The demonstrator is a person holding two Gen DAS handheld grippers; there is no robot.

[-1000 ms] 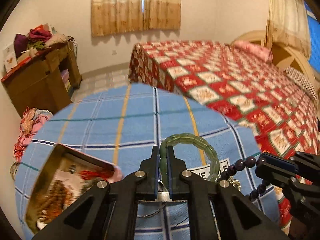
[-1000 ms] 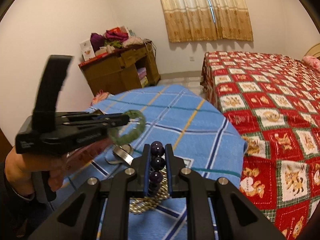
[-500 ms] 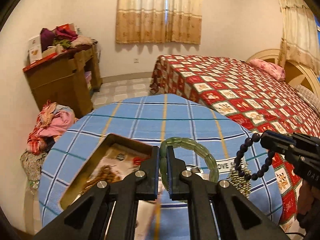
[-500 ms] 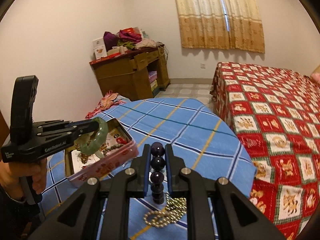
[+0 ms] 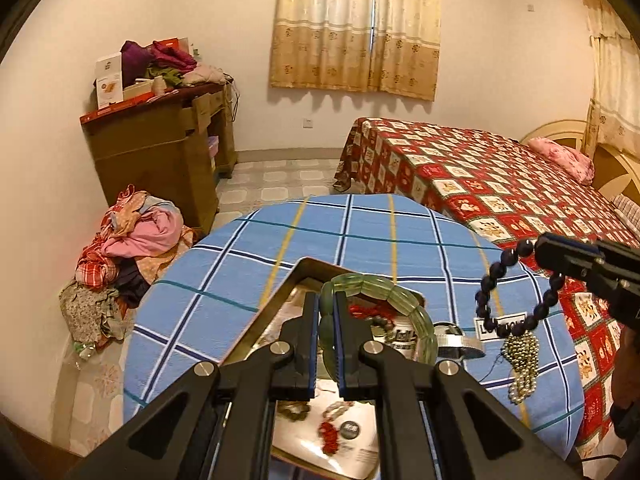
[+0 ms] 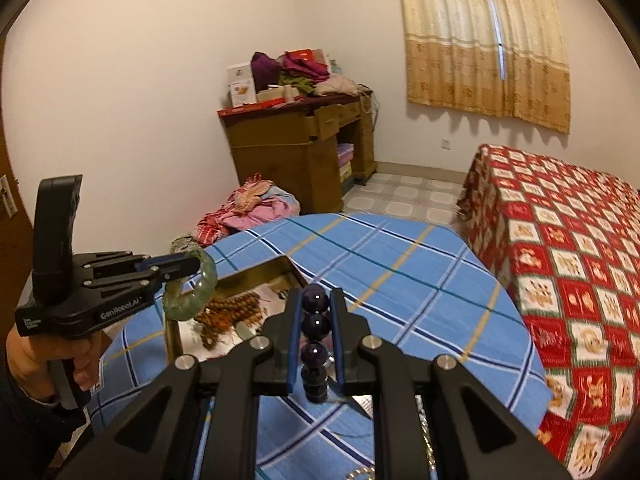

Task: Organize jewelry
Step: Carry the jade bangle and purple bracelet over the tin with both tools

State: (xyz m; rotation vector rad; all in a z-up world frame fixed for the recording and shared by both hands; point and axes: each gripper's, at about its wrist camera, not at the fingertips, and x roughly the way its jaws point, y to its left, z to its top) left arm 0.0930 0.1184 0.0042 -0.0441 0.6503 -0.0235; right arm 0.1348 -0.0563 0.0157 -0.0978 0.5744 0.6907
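My left gripper (image 5: 328,300) is shut on a green jade bracelet (image 5: 400,300) and holds it above an open tin box (image 5: 276,300) of jewelry; both show in the right wrist view, the gripper (image 6: 192,266) and bracelet (image 6: 196,300) over the box (image 6: 256,272). My right gripper (image 6: 316,300) is shut on a dark purple bead bracelet (image 6: 316,324), held above the table; in the left wrist view it (image 5: 538,250) hangs the beads (image 5: 516,300) at the right. A pale bead necklace (image 5: 520,360) lies on the cloth.
The round table has a blue plaid cloth (image 5: 360,232). A small metal lid (image 5: 452,336) and a label card (image 5: 500,322) lie near the necklace. A bed with a red quilt (image 5: 500,184) stands right, a wooden desk (image 5: 160,148) and clothes pile (image 5: 136,248) left.
Both grippers have lifted and pulled back toward me. The left gripper with the green bracelet now sits over the tin box. The purple bracelet hangs higher above the table.
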